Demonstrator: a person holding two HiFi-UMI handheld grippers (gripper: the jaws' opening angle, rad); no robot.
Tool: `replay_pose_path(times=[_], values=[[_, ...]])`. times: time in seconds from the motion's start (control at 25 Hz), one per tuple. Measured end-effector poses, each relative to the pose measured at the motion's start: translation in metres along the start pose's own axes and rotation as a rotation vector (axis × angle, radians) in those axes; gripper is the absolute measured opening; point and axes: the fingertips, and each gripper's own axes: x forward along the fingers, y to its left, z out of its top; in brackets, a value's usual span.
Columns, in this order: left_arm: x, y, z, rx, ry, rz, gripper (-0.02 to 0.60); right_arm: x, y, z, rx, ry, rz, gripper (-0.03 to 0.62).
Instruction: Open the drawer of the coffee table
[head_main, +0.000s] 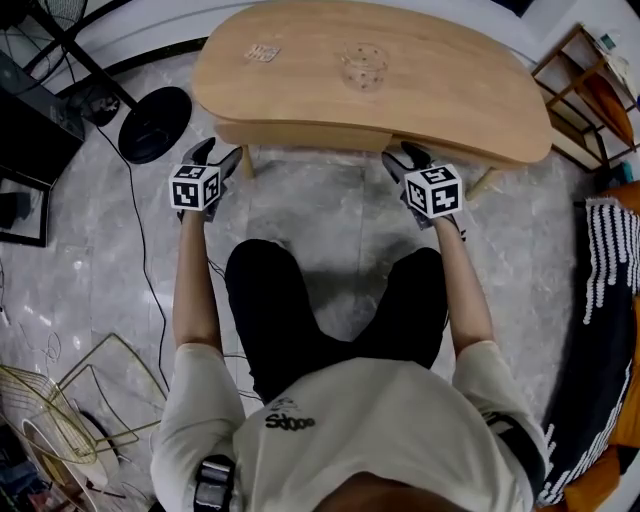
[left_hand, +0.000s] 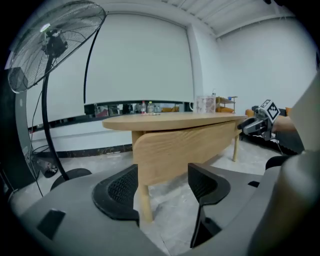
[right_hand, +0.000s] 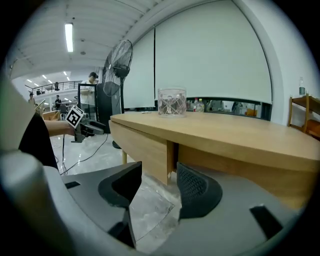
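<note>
The coffee table (head_main: 450, 90) is light wood with a rounded top; its drawer front (head_main: 300, 135) runs under the near edge. My left gripper (head_main: 222, 158) stands open just in front of the drawer's left end. My right gripper (head_main: 400, 160) stands open at the drawer's right end. In the left gripper view the jaws (left_hand: 162, 187) are spread, with the drawer panel's (left_hand: 185, 147) end and a table leg (left_hand: 145, 202) seen beyond the gap. In the right gripper view the jaws (right_hand: 160, 187) are spread in front of the panel's (right_hand: 140, 147) other end. Neither pad touches wood.
A clear glass container (head_main: 363, 65) stands on the tabletop. A floor fan's round base (head_main: 155, 122) and cable lie at the left of the table. A wooden shelf (head_main: 590, 80) is at the right, a wire frame (head_main: 60, 410) on the floor behind me.
</note>
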Motion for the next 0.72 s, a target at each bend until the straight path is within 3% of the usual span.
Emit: replay_pose_path(times=[0.48,0.72], values=[[0.041,0.024,-0.002,-0.047,-0.006,-0.061,0.331,0.045,0.000,-0.002,-0.026,0.038,-0.033,0.224],[0.037,0.019,0.006,-0.032,-0.013,-0.048,0.307,0.049,-0.002,0.003,0.008,0.026,-0.092,0.184]])
